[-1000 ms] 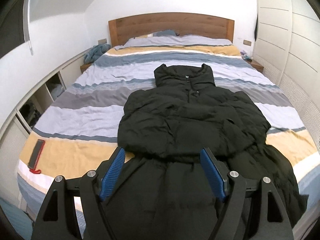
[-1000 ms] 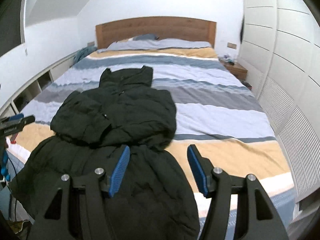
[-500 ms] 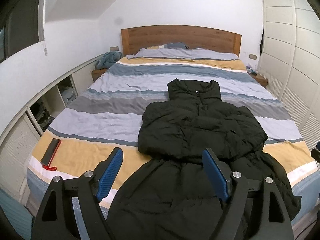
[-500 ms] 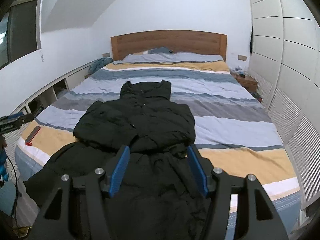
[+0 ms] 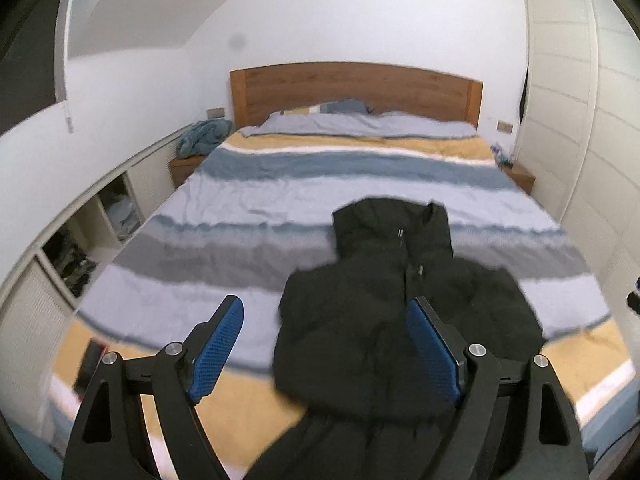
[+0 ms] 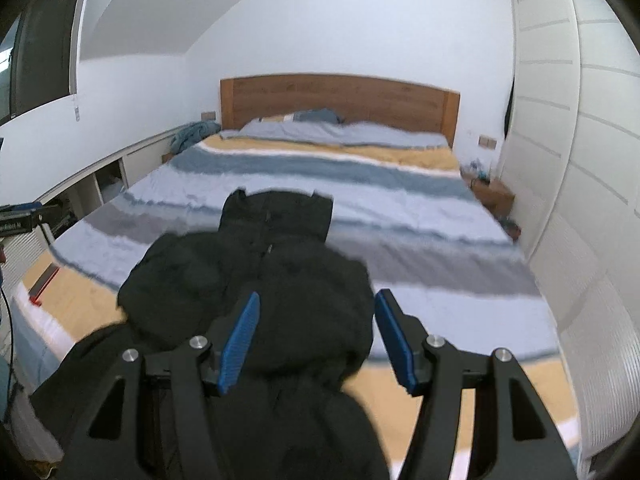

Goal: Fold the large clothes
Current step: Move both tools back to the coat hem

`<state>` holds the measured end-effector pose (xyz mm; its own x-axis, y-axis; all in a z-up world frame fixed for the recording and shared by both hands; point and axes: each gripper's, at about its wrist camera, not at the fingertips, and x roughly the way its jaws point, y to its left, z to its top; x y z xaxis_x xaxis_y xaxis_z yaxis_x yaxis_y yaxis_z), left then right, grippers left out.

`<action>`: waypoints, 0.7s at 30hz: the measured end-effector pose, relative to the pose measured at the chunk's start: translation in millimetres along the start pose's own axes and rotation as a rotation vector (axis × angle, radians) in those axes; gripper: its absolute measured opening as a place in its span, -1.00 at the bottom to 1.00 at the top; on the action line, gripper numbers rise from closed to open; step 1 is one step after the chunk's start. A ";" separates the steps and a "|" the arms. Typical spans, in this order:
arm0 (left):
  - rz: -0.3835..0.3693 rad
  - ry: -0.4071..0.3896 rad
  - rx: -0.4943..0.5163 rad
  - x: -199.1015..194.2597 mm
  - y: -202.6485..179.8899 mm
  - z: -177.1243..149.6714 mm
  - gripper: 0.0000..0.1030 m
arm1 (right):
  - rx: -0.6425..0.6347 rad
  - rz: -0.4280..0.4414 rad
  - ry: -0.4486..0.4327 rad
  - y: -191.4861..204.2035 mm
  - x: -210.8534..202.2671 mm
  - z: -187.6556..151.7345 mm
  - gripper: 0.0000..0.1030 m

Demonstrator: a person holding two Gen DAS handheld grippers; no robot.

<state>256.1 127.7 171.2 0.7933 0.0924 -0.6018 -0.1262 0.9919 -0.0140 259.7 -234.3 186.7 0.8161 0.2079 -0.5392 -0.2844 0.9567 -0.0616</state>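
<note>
A long black padded coat (image 5: pixel 392 304) lies front-up on the striped bed (image 5: pixel 240 216), collar toward the headboard, sleeves folded over the chest, lower part hanging over the foot edge. It also shows in the right wrist view (image 6: pixel 280 280). My left gripper (image 5: pixel 326 344) is open and empty, raised above the coat's left side. My right gripper (image 6: pixel 316 340) is open and empty, raised above the coat's right side near the waist.
A dark phone with a red strap (image 5: pixel 90 362) lies on the bed's front left corner. White open shelving (image 5: pixel 76 256) runs along the left wall. White wardrobe doors (image 6: pixel 580 200) line the right. A wooden headboard (image 5: pixel 356 88) and pillows are at the far end.
Both grippers have lifted and drawn back from the coat, so more of the room and bed shows. Both stay open. The coat has not moved.
</note>
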 end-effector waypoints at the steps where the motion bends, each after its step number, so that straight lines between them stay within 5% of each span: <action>1: -0.021 -0.002 -0.014 11.3 2.7 8.5 0.62 | -0.006 0.016 -0.005 -2.9 11.4 9.6 0.14; 8: -0.114 0.067 -0.008 164.0 1.6 57.4 0.63 | 0.087 0.099 0.075 -48.2 142.0 44.3 0.14; 13: -0.098 0.161 0.007 262.6 -5.0 62.6 0.63 | 0.139 0.091 0.124 -72.6 236.5 49.0 0.14; 21: -0.087 0.301 -0.056 332.4 12.3 88.0 0.81 | 0.158 0.123 0.269 -85.4 329.5 64.1 0.14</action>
<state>570.6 178.2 41.3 0.5914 -0.0309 -0.8057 -0.1046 0.9879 -0.1147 585.2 -234.5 68.1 0.6126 0.2823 -0.7383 -0.2738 0.9520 0.1369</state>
